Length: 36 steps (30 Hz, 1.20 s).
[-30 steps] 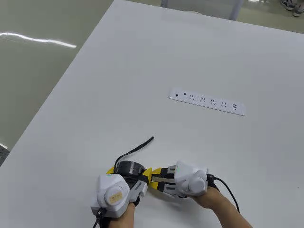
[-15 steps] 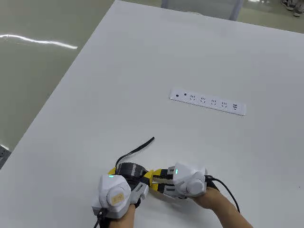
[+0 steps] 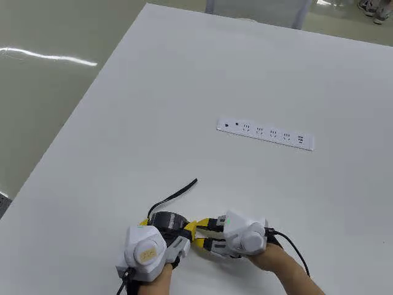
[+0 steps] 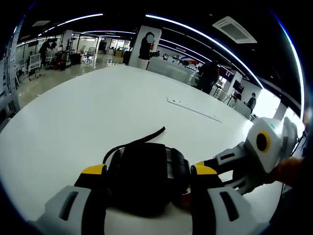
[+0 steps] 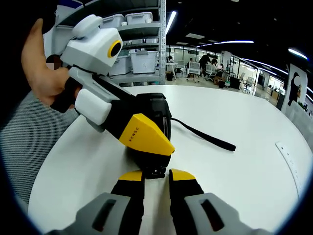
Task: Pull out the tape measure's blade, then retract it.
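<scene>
The tape measure [image 3: 168, 220] lies at the near end of the counter [image 3: 202, 74], directly in front of the person and between the two tools. The left hand-held gripper [image 4: 149, 170] is clenched on the black case, with one yellow-tipped jaw pressed against each side. The right hand-held gripper [image 5: 156, 177] meets it from the opposite side and is clenched on the blade tip [image 5: 155, 172] at the case mouth (the blade itself sits retracted in the case). The counter's left edge runs diagonally away from the person, with glossy floor [image 3: 37, 92] beyond it; the case sits well in from that edge. Open white surface extends ahead and to the right. The black wrist strap [image 3: 178, 193] lies flat on the counter, running ahead and to the right from the case. A white power strip [image 3: 265, 133] lies crosswise farther ahead, well apart from the case. A black cable [image 3: 291, 243] trails from the right hand-held gripper back toward the person. In the right gripper view, shelving with storage bins [image 5: 132, 24] stands beyond the counter.
</scene>
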{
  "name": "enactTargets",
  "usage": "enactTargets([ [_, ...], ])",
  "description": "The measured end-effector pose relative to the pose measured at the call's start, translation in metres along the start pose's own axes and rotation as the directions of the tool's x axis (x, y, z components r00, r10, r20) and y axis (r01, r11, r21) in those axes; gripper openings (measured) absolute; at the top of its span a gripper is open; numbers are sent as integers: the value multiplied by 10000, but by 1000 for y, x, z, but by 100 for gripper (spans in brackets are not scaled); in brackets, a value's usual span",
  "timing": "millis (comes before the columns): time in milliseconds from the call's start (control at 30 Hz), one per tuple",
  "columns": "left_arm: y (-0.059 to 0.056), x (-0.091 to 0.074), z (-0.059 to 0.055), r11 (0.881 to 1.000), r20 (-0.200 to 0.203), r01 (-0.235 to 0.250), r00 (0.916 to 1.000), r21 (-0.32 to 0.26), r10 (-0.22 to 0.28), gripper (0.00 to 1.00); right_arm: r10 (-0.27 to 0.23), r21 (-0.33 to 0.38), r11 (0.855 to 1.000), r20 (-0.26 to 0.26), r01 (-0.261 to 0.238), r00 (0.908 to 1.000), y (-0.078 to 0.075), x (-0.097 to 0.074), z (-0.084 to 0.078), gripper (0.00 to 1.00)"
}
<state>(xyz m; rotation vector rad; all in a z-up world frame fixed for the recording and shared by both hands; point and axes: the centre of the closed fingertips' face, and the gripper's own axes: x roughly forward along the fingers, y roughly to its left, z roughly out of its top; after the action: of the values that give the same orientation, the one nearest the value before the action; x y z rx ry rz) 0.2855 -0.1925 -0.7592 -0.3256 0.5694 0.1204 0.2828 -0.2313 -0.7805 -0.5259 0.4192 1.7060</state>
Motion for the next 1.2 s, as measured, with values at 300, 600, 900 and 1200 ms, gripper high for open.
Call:
enactTargets([
  [300, -2, -4, 8, 9994, 144, 217, 9997, 257, -221, 67, -154, 166, 9997, -40, 155, 9999, 0, -3, 0, 23],
  [600, 4, -11, 16, 9976, 211, 367, 9991, 590, -380, 69, -338, 331, 9989, -87, 340, 9994, 1, -9, 2, 26],
  [900, 1, -23, 19, 9835, 117, 832, 9962, 1607, -862, 71, -654, 638, 9958, -99, 659, 9978, 4, -20, 6, 29],
  [1200, -5, -36, 16, 9507, -307, 1659, 9860, 2620, -1636, 72, -1205, 1094, 9867, -43, 1203, 9927, 8, -35, 10, 34],
])
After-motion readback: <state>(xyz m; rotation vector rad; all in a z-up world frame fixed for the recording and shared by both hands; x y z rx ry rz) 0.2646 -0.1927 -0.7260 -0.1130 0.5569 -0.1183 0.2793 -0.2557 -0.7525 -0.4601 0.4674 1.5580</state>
